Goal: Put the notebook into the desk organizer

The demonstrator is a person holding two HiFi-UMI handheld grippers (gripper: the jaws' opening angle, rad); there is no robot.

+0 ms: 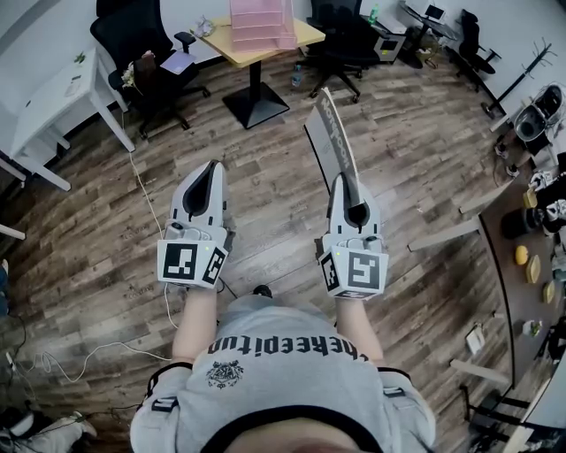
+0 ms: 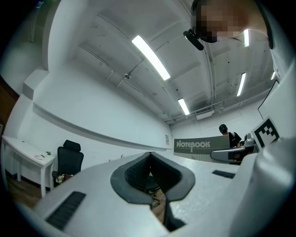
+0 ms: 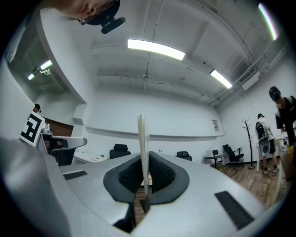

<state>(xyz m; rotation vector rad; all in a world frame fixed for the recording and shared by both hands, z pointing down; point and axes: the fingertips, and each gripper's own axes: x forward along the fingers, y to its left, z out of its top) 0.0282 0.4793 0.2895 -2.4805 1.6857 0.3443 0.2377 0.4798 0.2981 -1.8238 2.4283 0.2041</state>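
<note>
The notebook (image 1: 332, 133), grey with white lettering on its cover, stands on edge above the wooden floor, and my right gripper (image 1: 350, 184) is shut on its near end. The right gripper view shows it edge-on as a thin pale strip (image 3: 142, 139) pinched between the dark pads (image 3: 159, 178). My left gripper (image 1: 211, 170) is level beside it to the left, shut with nothing in it; its tips (image 2: 149, 156) meet. In the left gripper view the notebook's cover (image 2: 199, 144) shows to the right. The pink desk organizer (image 1: 262, 23) stands on a yellow table (image 1: 305, 35) far ahead.
Black office chairs (image 1: 133, 40) flank the yellow table, with another (image 1: 340, 40) to its right. A white desk (image 1: 49, 97) is at the left and a dark table (image 1: 517, 292) with small items at the right. A white cable (image 1: 146, 199) trails across the floor. People (image 3: 281, 122) stand far right.
</note>
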